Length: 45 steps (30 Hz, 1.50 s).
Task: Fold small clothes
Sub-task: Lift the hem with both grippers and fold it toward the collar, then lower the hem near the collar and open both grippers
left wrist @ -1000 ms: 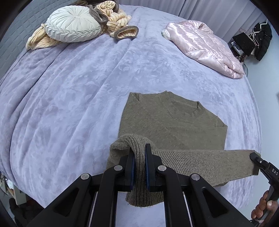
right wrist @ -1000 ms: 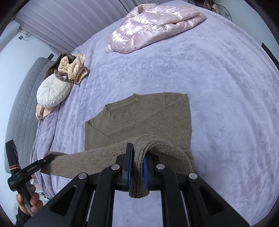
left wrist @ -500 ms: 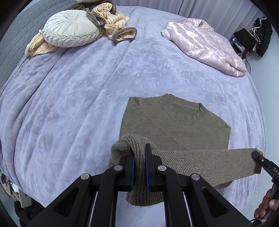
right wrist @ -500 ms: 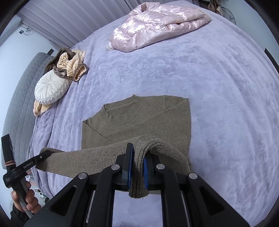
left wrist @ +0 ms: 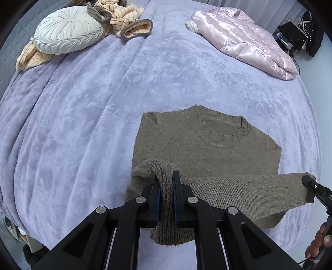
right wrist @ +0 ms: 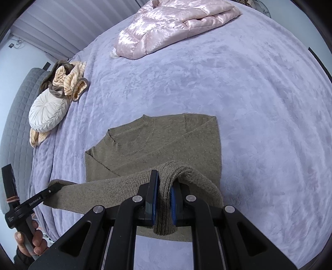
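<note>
On a bed spread with a lavender blanket (left wrist: 87, 108), seen from the left wrist camera, an olive-brown knit sweater (left wrist: 207, 145) lies flat with its collar pointing away. The left gripper (left wrist: 166, 187) has its jaws clamped together on the ribbed hem at the sweater's left corner, lifting it off the blanket; a flap of knit hangs below the fingers. The hem stretches taut to the right gripper (left wrist: 309, 180), which pinches the opposite corner at the frame's edge, the person's right hand (left wrist: 317, 243) gripping its handle below. Far off rest a round white pillow (left wrist: 68, 29), a striped beige garment (left wrist: 128, 18) and a folded pink quilted jacket (left wrist: 244, 39).

From the right wrist camera, the right gripper (right wrist: 165, 189) is closed tight on the hem, fabric draping over and between its blue-lined fingers. The left gripper (right wrist: 55, 188) grips the far corner at lower left, the left hand (right wrist: 29, 243) wrapped around its handle. The sweater's body (right wrist: 166, 141) stays flat on the blanket (right wrist: 249, 103), well apart from the pink jacket (right wrist: 174, 25) and pillow (right wrist: 48, 111).
</note>
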Each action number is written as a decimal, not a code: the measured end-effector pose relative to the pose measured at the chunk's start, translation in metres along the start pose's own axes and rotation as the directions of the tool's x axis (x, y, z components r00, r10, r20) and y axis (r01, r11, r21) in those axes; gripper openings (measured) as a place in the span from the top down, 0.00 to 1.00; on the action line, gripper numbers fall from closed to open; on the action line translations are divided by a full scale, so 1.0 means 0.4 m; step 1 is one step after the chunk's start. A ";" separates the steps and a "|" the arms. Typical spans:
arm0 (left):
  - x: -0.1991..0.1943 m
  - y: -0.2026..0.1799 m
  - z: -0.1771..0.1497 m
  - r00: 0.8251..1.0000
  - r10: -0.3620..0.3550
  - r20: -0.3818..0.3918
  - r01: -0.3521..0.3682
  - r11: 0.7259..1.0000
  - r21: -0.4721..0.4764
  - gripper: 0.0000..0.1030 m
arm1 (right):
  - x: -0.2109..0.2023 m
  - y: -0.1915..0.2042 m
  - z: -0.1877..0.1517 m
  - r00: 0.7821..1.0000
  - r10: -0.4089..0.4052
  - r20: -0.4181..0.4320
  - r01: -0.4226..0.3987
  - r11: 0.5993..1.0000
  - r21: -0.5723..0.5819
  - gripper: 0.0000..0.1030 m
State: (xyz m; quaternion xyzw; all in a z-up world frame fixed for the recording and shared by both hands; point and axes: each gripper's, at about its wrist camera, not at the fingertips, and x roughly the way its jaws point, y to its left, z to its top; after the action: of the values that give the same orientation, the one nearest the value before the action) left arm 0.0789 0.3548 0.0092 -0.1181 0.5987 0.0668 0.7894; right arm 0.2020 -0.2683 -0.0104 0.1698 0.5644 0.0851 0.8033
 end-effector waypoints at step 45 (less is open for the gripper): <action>0.229 -0.052 0.217 0.997 -0.029 -0.070 0.030 0.999 0.013 0.90 | 0.246 -0.119 0.169 0.990 0.131 -0.045 -0.112 0.947 0.302 0.93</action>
State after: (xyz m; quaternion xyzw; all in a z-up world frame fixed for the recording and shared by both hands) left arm 0.1899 0.3547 -0.0546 -0.1235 0.6245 0.0468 0.7698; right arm 0.2969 -0.2921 -0.0938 0.3209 0.5850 0.0537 0.7429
